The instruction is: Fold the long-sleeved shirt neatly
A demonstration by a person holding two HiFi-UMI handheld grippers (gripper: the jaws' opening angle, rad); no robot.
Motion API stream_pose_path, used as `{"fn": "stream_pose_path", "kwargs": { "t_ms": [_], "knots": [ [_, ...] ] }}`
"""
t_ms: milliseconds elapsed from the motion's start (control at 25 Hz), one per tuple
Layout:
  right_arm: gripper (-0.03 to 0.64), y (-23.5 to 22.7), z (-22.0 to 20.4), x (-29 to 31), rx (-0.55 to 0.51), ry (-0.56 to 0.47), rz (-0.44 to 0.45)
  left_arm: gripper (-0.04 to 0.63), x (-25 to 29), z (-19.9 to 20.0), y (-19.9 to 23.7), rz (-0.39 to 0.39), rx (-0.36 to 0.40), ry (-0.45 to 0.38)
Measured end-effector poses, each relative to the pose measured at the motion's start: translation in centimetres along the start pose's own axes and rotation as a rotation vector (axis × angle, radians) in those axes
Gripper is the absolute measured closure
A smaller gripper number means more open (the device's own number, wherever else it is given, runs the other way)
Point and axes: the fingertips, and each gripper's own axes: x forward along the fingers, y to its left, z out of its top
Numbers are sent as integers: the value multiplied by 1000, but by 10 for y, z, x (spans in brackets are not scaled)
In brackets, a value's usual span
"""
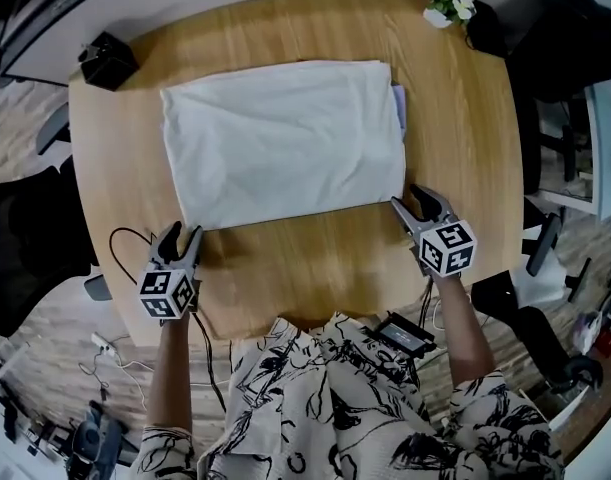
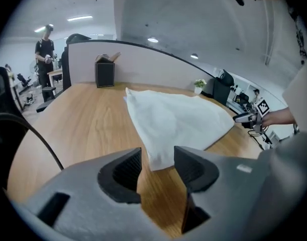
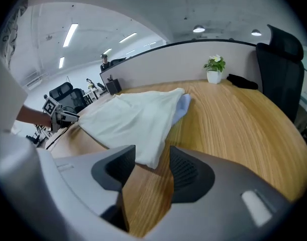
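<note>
Nearest you, your black-and-white patterned top [image 1: 335, 408] fills the near edge of the head view. Both of your forearms reach out from it over the round wooden table [image 1: 295, 268].

Your left gripper [image 1: 182, 232] is at the near-left corner of the shirt [image 1: 285, 143], with its marker cube [image 1: 168, 293] towards you. In the left gripper view, the left gripper [image 2: 157, 157] has its jaws a moderate way apart. The shirt's corner [image 2: 161, 157] shows in the gap between them, but the pads do not press on it.

Your right gripper [image 1: 409, 200] is at the near-right corner, its marker cube [image 1: 447, 246] likewise facing you. In the right gripper view, the right gripper [image 3: 150, 157] also has its jaws moderately apart. That corner of the shirt [image 3: 143, 149] lies in the gap, again ungripped.

The shirt is white and folded into a rectangle. It lies flat across the middle of the table, long side running left to right. A strip of blue cloth [image 1: 398, 103] peeks out along its right edge.

A black box [image 1: 107, 61] stands at the far-left rim, well apart from the shirt. A potted plant [image 1: 450, 3] stands at the far-right rim. A black cable [image 1: 125, 236] loops off the table's near-left edge beside your left gripper.
</note>
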Motion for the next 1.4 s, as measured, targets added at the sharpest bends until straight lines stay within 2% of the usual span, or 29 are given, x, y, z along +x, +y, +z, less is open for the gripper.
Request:
{"fn": "stream_pose_path", "kwargs": {
  "t_ms": [160, 280, 360, 560, 800, 840, 920, 1040, 1120, 1200, 1400],
  "knots": [
    [434, 6, -9, 4, 16, 17, 0, 434, 1, -4, -2, 2, 10, 16],
    [571, 6, -16, 3, 59, 18, 0, 524, 1, -8, -2, 1, 19, 23],
    [579, 5, -18, 4, 82, 20, 18, 558, 2, -10, -2, -2, 30, 29],
    [586, -10, -18, -2, 71, 29, -19, 571, 0, -13, 5, 35, 63, 54],
    [584, -13, -23, 1, 39, 67, -23, 563, 1, -15, 4, 50, 99, 64],
    [576, -12, -24, 1, 36, 80, -24, 531, 0, -16, 2, 45, 104, 66],
    [526, -11, -22, -2, 36, 75, -19, 409, -7, -16, -2, 31, 98, 55],
    [445, -14, 3, -23, 98, -59, 24, 403, -28, -16, -6, 50, 62, 13],
    [444, -21, 30, -44, 149, -188, 53, 405, -46, -14, -4, 90, 40, -27],
    [489, -30, 64, -69, 144, -319, 48, 438, -70, 0, -5, 134, 40, -107],
    [611, -32, 135, -153, 23, -603, -9, 591, -149, 63, -42, 203, 72, -402]
  ]
}}
